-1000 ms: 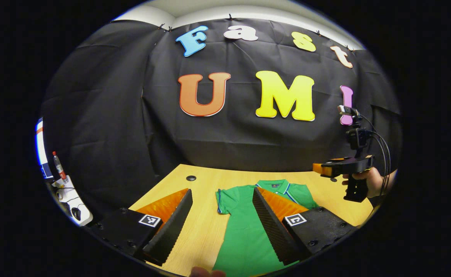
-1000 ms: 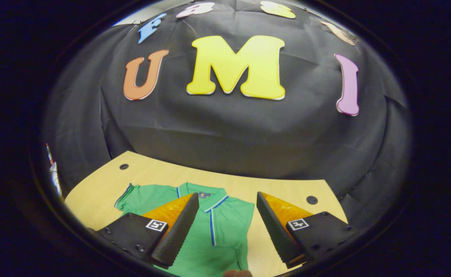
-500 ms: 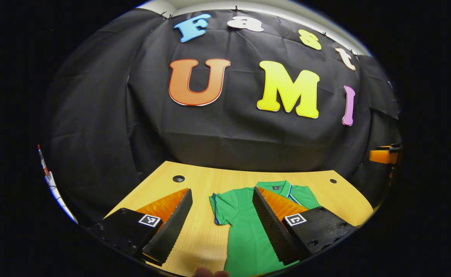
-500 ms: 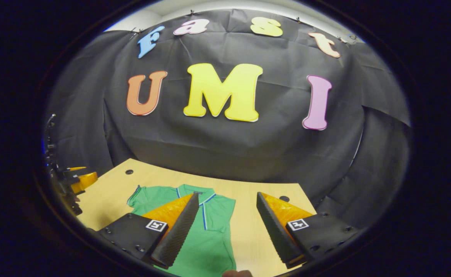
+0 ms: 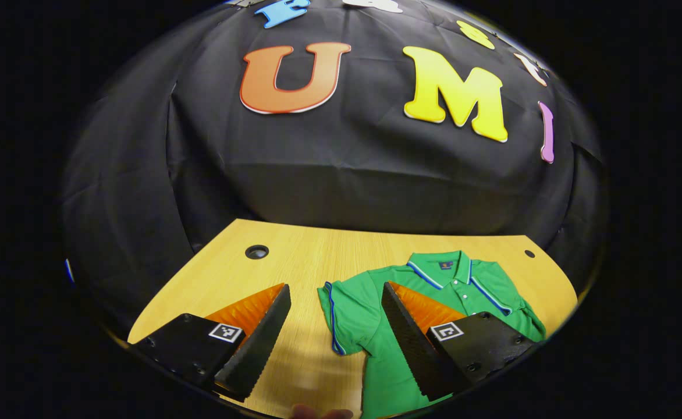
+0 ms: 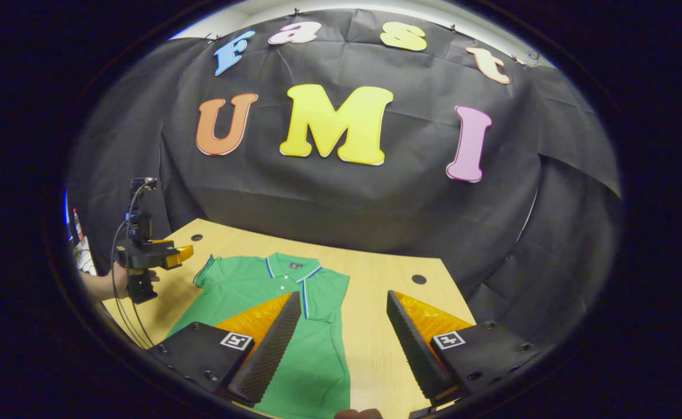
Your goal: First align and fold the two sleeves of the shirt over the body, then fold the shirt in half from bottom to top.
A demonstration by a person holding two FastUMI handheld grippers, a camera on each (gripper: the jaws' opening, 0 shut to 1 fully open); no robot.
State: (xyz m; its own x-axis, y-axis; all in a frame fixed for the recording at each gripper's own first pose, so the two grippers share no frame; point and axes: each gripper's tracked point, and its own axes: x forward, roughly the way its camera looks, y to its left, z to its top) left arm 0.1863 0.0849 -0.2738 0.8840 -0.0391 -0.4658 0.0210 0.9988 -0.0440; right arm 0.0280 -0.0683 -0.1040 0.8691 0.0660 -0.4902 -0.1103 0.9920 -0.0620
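Left gripper view has the green shirt (image 5: 434,291) lying flat on the wooden table (image 5: 294,256), collar toward the booth wall, one sleeve (image 5: 347,308) between the spread fingers of the left gripper (image 5: 335,343), which holds nothing. Right gripper view: right gripper (image 6: 341,349) likewise spread and empty above the shirt's edge.

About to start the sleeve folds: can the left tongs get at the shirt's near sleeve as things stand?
Probably yes. The left tongs are open, the sleeve lies flat on the table between the fingers, nothing on it.
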